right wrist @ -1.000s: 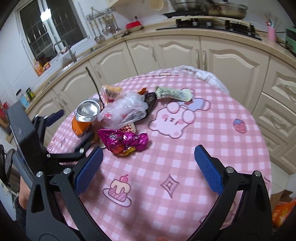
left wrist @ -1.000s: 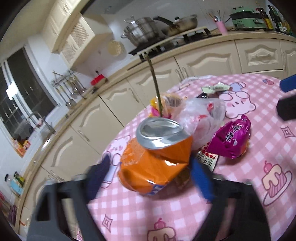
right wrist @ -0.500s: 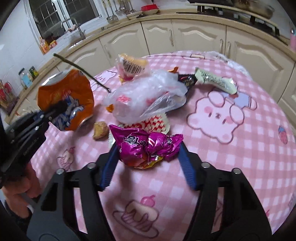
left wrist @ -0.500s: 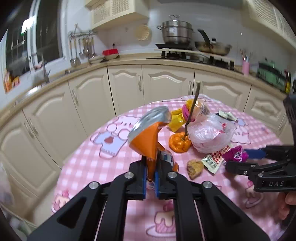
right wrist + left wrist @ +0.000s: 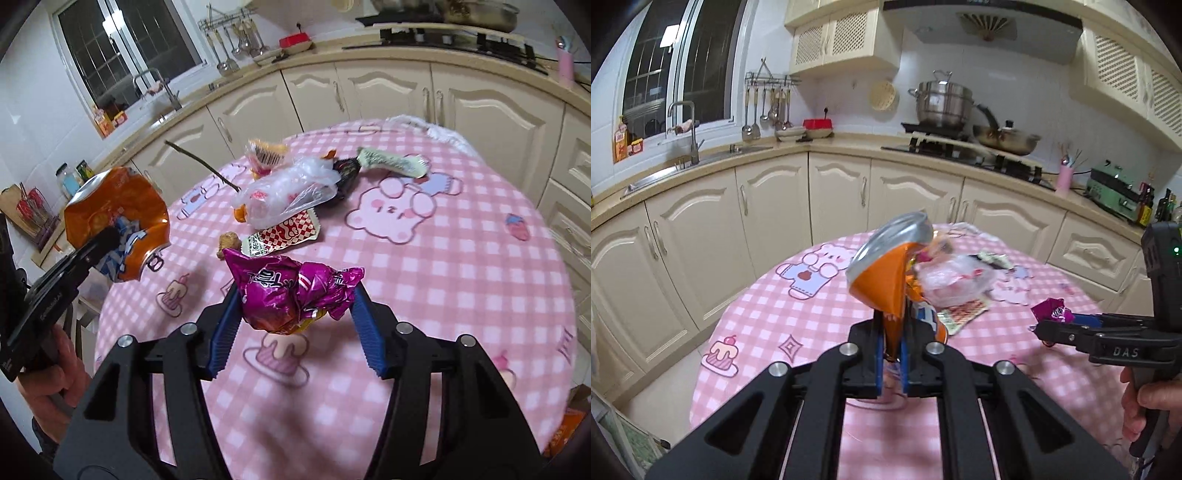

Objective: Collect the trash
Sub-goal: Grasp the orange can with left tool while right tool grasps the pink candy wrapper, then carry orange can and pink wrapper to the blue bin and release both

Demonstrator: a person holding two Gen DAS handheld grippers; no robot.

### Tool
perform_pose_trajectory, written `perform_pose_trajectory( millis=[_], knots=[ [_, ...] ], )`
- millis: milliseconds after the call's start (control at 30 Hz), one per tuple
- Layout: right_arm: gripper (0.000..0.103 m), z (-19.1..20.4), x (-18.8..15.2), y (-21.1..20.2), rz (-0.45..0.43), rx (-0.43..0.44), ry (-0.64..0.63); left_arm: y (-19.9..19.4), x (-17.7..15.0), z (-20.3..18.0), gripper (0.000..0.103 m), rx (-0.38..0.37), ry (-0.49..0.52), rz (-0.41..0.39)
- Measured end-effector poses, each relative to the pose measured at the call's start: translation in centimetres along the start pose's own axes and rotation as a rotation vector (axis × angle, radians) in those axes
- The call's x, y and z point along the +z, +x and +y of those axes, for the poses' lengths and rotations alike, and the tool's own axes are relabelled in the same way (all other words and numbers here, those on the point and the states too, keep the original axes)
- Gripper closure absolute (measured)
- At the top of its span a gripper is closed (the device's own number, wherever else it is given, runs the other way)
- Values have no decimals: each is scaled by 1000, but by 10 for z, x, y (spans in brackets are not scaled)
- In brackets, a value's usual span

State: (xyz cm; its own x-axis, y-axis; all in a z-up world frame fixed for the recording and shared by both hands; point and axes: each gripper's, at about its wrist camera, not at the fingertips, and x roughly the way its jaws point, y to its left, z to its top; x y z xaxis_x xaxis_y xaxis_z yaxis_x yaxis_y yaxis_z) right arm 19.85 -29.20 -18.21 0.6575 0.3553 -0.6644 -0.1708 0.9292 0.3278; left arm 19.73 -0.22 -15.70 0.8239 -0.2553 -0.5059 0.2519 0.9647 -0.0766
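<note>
Clamped flat at centre frame in the left hand-held gripper (image 5: 891,345), the crushed orange can (image 5: 886,275), and pinched at lower centre in the right hand-held gripper (image 5: 293,325), the purple wrapper (image 5: 291,291), both lifted off the desk (image 5: 461,258), likely for binning together.

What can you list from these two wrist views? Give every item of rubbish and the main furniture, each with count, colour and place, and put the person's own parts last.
crushed can: 1, orange, pinched in the left gripper, off the table
snack wrapper: 1, magenta, between the right gripper's fingers
plastic bag: 1, clear, table middle
checked packet: 1, red and white, beside the bag
food scrap: 1, brown, left of the packet
long wrapper: 1, pale green, far side
stick: 1, dark, rising from the pile
tablecloth: 1, pink checked
cabinets: cream, behind the table
left gripper: 1, black, blue pads
right gripper: 1, black, blue pads
</note>
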Motion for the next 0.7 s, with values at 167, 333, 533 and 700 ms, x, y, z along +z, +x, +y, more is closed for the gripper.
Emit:
perform_pose_trajectory(
  millis=[167,333,533,700],
  knots=[
    [46,-9,-3,-40,-55,18,16,-29,4,-29,97,-32,14,-40],
    [46,-25,-4,-80,-111,11,40,-49,9,-69,97,-83,34,-73],
    [46,-62,-18,-131,-181,-21,92,-64,9,-127,97,-198,70,-87],
    [46,-109,-41,-178,-237,-76,169,-63,5,-176,97,-328,91,-58]
  ],
)
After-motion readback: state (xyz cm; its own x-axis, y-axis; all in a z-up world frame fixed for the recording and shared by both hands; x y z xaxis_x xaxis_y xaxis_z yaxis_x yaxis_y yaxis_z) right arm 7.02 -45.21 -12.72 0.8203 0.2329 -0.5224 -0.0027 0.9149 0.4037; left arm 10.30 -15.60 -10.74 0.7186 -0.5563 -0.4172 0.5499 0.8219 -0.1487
